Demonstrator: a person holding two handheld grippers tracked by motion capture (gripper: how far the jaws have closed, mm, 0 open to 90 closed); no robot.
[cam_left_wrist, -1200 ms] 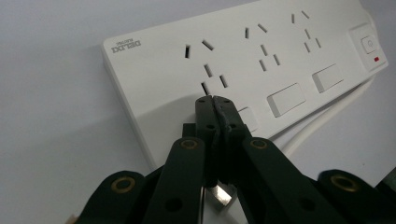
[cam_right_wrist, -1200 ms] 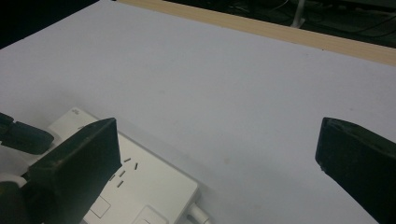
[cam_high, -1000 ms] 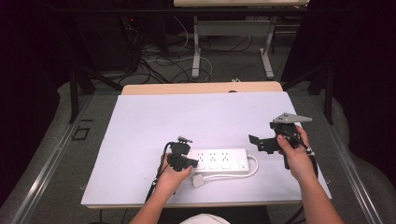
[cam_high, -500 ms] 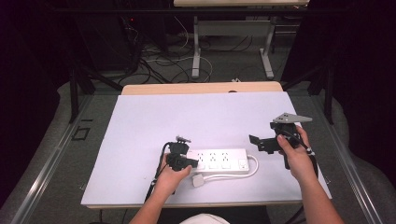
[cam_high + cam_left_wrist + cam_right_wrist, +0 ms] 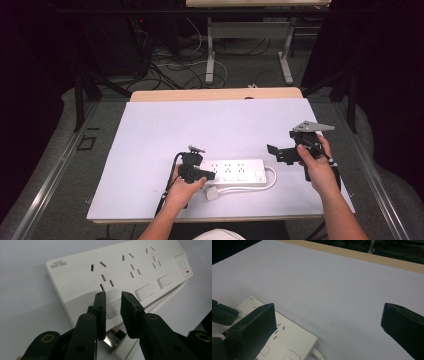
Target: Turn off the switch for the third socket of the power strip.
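A white power strip (image 5: 232, 172) lies near the table's front edge, its sockets facing up. Its white plug (image 5: 212, 193) rests on the table just in front of it. My left gripper (image 5: 198, 173) hovers over the strip's left end. In the left gripper view its jaws stand a narrow gap apart over the strip (image 5: 130, 272), with nothing between them, and the plug's metal prong (image 5: 110, 341) shows beneath. My right gripper (image 5: 280, 152) is held off the strip's right end, a little above the table. Its jaws are wide open and empty (image 5: 328, 315), with the strip (image 5: 287, 340) low at the left.
The white table (image 5: 200, 125) has a wooden strip (image 5: 215, 94) along its far edge. The strip's white cord (image 5: 272, 178) loops round its right end. Desk legs and cables sit on the floor beyond the table.
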